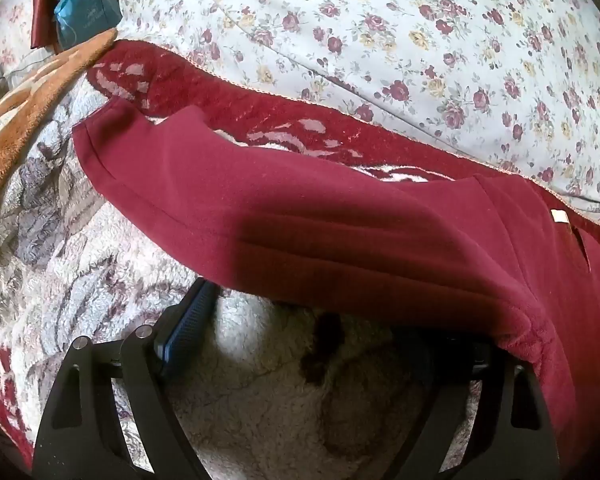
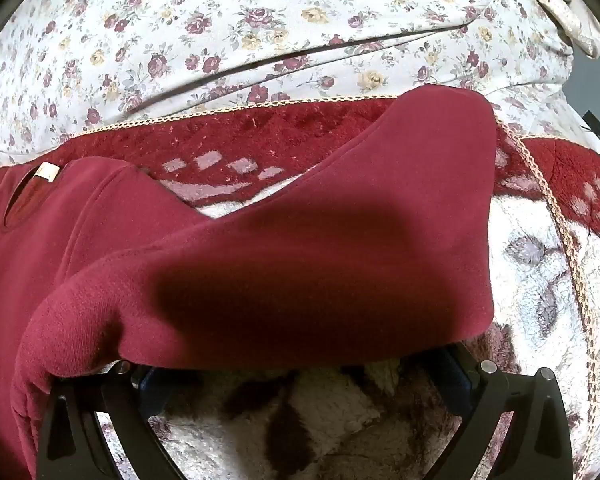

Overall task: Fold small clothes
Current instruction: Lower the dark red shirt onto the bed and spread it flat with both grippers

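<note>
Maroon fleece fabric, a small garment (image 1: pixel 340 224), lies spread on the plush patterned blanket (image 1: pixel 80 240) that covers the bed, with one sleeve reaching out to each side. The left gripper (image 1: pixel 332 344) stands with its jaws spread wide, and the left sleeve (image 1: pixel 220 184) lies just ahead of them; the fabric edge drapes over the tip of the jaw nearer the garment's body. The right gripper (image 2: pixel 304 376) is likewise spread wide, and the right sleeve (image 2: pixel 340 248) lies across the front of both jaws, covering their tips. Neither pair presses on the cloth (bare blanket shows in the gap between each pair). The symmetrical placement, one gripper per sleeve, probably prepares a simultaneous pinch so that both sleeves can be folded inward over the body. The neck opening with its pale label (image 2: pixel 46 171) lies to the inner side of each gripper. Beyond the jaws, a floral sheet (image 2: pixel 260 20) covers the rest of the bed.
</note>
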A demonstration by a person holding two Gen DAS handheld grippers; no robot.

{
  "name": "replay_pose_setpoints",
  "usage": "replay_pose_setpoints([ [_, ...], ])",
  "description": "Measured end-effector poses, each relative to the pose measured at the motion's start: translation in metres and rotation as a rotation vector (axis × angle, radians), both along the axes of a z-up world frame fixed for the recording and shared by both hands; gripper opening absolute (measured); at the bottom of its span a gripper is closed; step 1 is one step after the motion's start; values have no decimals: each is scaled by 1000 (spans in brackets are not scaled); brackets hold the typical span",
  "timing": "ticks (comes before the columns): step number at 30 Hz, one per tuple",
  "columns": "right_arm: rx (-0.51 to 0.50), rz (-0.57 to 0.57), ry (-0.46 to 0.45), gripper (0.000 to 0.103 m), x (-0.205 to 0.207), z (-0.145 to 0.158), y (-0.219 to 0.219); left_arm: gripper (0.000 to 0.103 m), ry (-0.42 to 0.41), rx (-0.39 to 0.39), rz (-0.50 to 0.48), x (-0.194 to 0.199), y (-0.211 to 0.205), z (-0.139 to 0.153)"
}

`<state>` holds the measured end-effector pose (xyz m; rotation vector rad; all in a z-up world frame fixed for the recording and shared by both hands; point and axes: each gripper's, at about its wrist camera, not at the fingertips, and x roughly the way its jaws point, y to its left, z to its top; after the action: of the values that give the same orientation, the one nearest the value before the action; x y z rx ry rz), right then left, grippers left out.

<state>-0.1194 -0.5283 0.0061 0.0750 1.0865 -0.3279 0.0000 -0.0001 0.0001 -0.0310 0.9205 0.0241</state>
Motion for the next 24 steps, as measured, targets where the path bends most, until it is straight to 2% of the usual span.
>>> replay_pose_setpoints([
  [14, 1, 0, 0, 103, 5, 3, -2, 85, 6, 3, -2, 0, -1, 1],
  [21, 3, -1, 0, 103, 8, 5, -4, 85, 86, 8, -38, -8, -2, 10],
  [24, -2, 0, 2, 103, 9, 5, -3, 85, 81, 1, -40, -23, -2, 22],
])
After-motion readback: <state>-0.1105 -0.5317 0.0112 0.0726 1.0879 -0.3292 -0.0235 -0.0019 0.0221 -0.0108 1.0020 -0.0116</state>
